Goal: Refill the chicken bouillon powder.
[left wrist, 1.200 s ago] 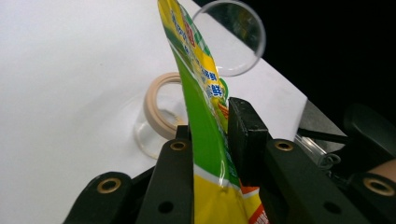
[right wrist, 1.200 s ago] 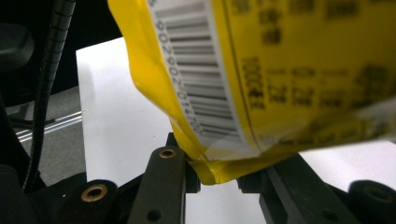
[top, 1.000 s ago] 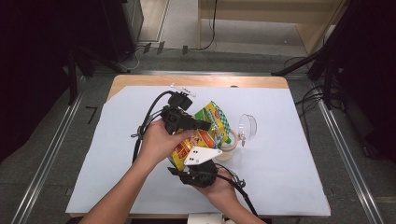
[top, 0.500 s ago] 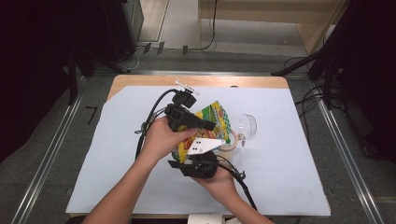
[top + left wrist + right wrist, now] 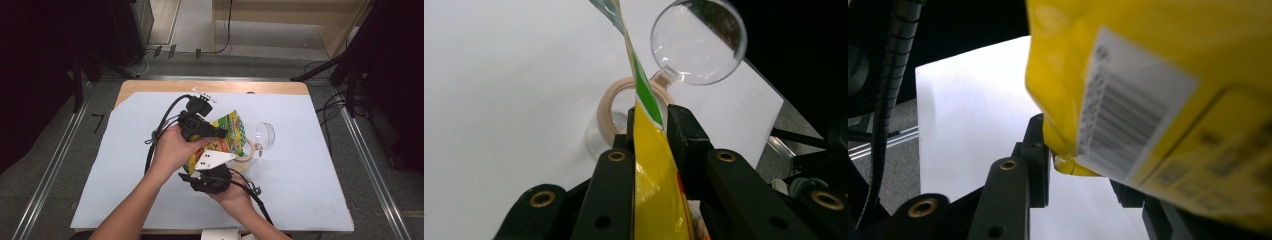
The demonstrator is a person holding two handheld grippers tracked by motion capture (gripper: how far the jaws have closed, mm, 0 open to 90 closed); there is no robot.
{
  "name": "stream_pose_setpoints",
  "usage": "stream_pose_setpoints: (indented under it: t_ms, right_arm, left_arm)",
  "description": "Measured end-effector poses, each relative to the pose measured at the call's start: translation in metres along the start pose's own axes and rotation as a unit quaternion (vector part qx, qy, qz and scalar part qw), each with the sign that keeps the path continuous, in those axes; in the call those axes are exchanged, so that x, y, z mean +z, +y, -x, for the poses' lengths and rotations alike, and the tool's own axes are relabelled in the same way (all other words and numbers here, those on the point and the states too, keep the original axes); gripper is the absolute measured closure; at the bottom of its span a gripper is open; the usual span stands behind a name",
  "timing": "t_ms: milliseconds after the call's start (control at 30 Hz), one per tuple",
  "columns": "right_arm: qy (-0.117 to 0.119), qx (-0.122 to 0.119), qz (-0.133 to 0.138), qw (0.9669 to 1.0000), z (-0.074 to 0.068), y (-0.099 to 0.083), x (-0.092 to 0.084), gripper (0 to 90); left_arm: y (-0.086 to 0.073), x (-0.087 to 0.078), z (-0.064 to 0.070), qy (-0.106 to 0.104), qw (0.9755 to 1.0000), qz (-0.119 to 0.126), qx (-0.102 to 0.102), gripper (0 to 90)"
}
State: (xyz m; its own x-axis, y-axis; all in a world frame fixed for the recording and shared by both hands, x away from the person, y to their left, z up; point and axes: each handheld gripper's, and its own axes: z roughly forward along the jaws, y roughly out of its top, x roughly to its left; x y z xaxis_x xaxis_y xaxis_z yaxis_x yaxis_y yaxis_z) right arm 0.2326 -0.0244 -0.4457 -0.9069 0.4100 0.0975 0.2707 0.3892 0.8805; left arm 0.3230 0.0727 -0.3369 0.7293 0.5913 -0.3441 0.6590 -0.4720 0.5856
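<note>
Bag [image 5: 227,134] is held off the table, centre of the high view, over the open jar [image 5: 246,152]; the jar's clear lid [image 5: 265,136] stands hinged up to the right of it.

Left gripper [image 5: 216,132]: jaws have just been closing, after a brief widening half a second ago. In the left gripper view they are clamped on the flat edge of the bag [image 5: 650,165], which runs up between them toward the top of the frame. The jar [image 5: 616,107] and lid [image 5: 698,40] lie just behind.

Right gripper [image 5: 212,175]: jaws have just been opening a little. In the right gripper view the bag's bottom corner [image 5: 1068,162] sits between the jaws, against the left one; the right jaw is mostly hidden behind the bag, so I cannot tell whether it presses.

Change against one second ago: the bag is tipped up more and sits closer over the jar mouth; both hands have barely shifted.

Judgement: this looks like a regrip. The left carries the bag while the right readjusts at the bottom, probably ahead of tipping or opening the bag over the jar. Risk: the bag swings if the right lets go.
</note>
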Motion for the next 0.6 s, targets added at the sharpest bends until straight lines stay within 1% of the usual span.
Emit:
stream_pose_setpoints:
  t_ms: [33, 67, 100, 200, 300, 333, 367, 400, 467, 567, 600]
  right_arm:
    - [0.0, 0.004, 0.0, 1.0, 0.0003, 0.0001, 0.0, 67.7]
    - [0.003, 0.01, 0.001, 0.9999, 0.0014, -0.0007, 0.0002, 68.8]
    - [0.004, 0.015, 0.001, 0.9999, 0.0017, -0.0012, 0.0004, 69.2]
    - [0.007, 0.018, 0.003, 0.9998, 0.0021, -0.0015, -0.0003, 69.5]
    - [0.012, 0.021, 0.006, 0.9997, 0.0021, -0.0001, -0.0018, 69.5]
    - [0.013, 0.02, 0.008, 0.9997, 0.0018, 0.0005, -0.0022, 69.6]
    - [0.013, 0.02, 0.008, 0.9997, 0.0018, 0.0005, -0.0022, 69.6]
    - [0.014, 0.023, 0.011, 0.9996, 0.0015, 0.0018, -0.0031, 69.6]
    - [0.015, 0.026, 0.013, 0.9995, 0.0022, 0.0028, -0.0042, 69.6]
    - [0.015, 0.027, 0.016, 0.9994, 0.0041, 0.0042, -0.0055, 69.6]
    - [0.015, 0.028, 0.019, 0.9993, 0.0039, 0.0052, -0.0066, 69.6]
  left_arm:
    - [0.0001, 0.0001, 0.0009, -0.007, 1.0, 0.002, -0.001, 80.6]
    - [0.0004, -0.0003, 0.0012, -0.025, 0.9997, 0.0, -0.002, 78.9]
    - [0.0004, -0.0003, 0.002, -0.031, 0.9995, 0.001, -0.003, 77.8]
    - [0.0, -0.0003, 0.004, -0.028, 0.9996, 0.002, 0.008, 77.1]
    - [-0.0001, -0.0017, 0.003, -0.034, 0.9993, 0.006, 0.013, 75.3]
    - [0.0, -0.0023, 0.0017, -0.043, 0.9989, 0.008, 0.013, 73.4]
    - [0.0, -0.0023, 0.0017, -0.043, 0.9989, 0.008, 0.013, 71.3]
    - [0.0001, -0.0037, 0.0002, -0.053, 0.9984, 0.016, 0.009, 70.7]
    - [-0.0003, -0.0041, 0.0008, -0.05, 0.9983, 0.023, 0.019, 70.5]
    - [0.0002, -0.0045, 0.0009, -0.05, 0.9981, 0.031, 0.017, 68.2]
    - [0.0011, -0.0056, -0.0006, -0.053, 0.9981, 0.031, 0.011, 66.8]
